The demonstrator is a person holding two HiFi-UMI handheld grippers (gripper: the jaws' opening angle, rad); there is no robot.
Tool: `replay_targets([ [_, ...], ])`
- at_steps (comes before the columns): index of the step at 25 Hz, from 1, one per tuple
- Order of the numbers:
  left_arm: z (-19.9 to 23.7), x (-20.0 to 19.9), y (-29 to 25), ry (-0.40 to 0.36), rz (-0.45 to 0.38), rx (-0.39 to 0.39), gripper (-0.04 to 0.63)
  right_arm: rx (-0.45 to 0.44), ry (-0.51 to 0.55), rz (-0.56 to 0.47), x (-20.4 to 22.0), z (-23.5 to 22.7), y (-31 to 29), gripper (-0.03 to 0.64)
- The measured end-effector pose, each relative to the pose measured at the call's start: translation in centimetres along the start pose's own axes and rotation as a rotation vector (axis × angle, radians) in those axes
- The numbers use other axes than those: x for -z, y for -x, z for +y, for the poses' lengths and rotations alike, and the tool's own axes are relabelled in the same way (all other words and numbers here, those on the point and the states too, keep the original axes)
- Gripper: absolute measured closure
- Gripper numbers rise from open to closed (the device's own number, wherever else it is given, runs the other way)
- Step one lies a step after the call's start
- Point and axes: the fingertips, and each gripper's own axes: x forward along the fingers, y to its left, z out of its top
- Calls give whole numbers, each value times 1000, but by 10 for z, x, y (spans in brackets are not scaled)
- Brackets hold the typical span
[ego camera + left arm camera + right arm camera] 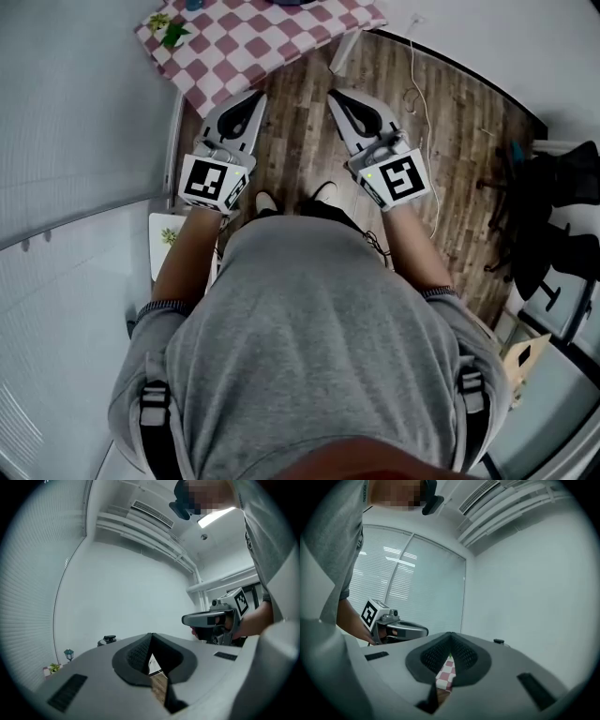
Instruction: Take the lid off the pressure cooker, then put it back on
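The person stands over a wooden floor (450, 122), well back from the surface (272, 42), which is covered with a red-and-white checked cloth. Both tongs are held out at waist height, side by side but apart, and point towards the near edge of the surface. The left tongs (255, 96) (151, 634) are pressed together at the tips with nothing pinched; only floor shows through the slit behind them. The right tongs (336, 96) (451, 633) are likewise pressed together and empty, with checked cloth showing through their slit. Of the pressure cooker (108, 641), only the dark knobbed top shows, peeking over the left tongs' grey body; neither pair of tongs touches it. A small green plant (172, 33) stands at the left corner of the surface.
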Motion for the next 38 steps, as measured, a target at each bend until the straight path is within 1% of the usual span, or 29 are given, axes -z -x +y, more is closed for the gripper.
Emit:
replay_targets([
  [4, -1, 1, -4, 14, -5, 14, 577, -20, -10, 1, 3, 2, -1, 607],
  [10, -4, 0, -12, 9, -3, 22, 575, -1, -57, -7, 5, -9, 0, 604],
  [11, -3, 0, -13, 10, -5, 21, 574, -4, -67, -10, 5, -11, 0, 563],
  [12, -3, -1, -14, 13, -7, 22, 570, -10, -77, -13, 4, -12, -1, 500],
  [14, -4, -2, -16, 23, -11, 28, 482, -22, -88, -20, 3, -12, -1, 447],
  [16, -5, -3, -19, 26, -15, 38, 372, -35, -89, -16, 4, -13, -1, 367],
  [17, -5, -3, -21, 24, -16, 42, 347, -43, -89, -10, 4, -14, -2, 335],
  [19, -6, -4, -24, 18, -20, 45, 287, -55, -92, 1, 6, -17, -2, 293],
  [22, -8, -5, -29, 18, -24, 46, 261, -61, -91, 11, 9, -23, 0, 251],
  [28, -18, 0, -45, 10, -7, 45, 249, -56, -54, 12, 10, -40, 5, 221],
  [33, -28, 2, -65, 2, 2, 46, 249, -71, -44, 9, 13, -59, 12, 219],
  [38, -40, 1, -91, 5, -1, 24, 249, -98, -39, 8, 16, -80, 22, 219],
])
